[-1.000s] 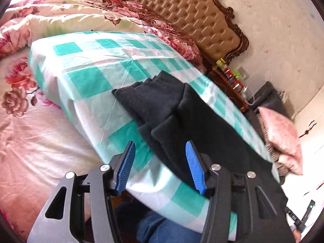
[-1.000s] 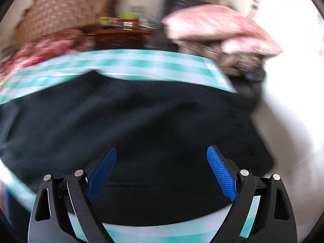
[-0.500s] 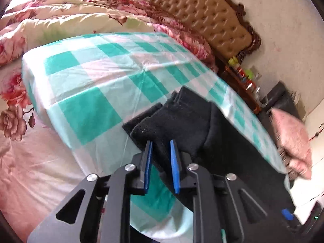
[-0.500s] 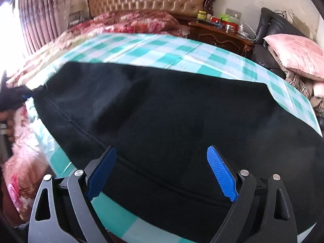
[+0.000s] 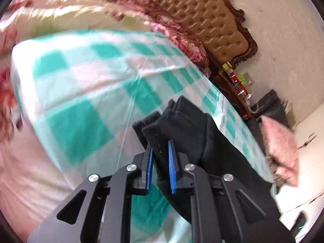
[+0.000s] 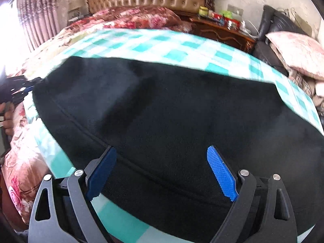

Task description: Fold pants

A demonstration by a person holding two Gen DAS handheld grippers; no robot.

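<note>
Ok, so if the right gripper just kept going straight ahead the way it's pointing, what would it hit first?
Most likely the black pants. The right gripper is open, its fingers spread over the dark fabric lying on the checked sheet, so the cloth fills its line. Depth is unclear; it may already be near touching.

Black pants (image 6: 172, 111) flat across checked sheet (image 6: 141, 46); leg ends bunched, lifted

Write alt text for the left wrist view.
The left gripper is shut on the leg ends of black pants, which lie on a teal-and-white checked sheet. Behind are a floral quilt and a tufted tan headboard.
</note>
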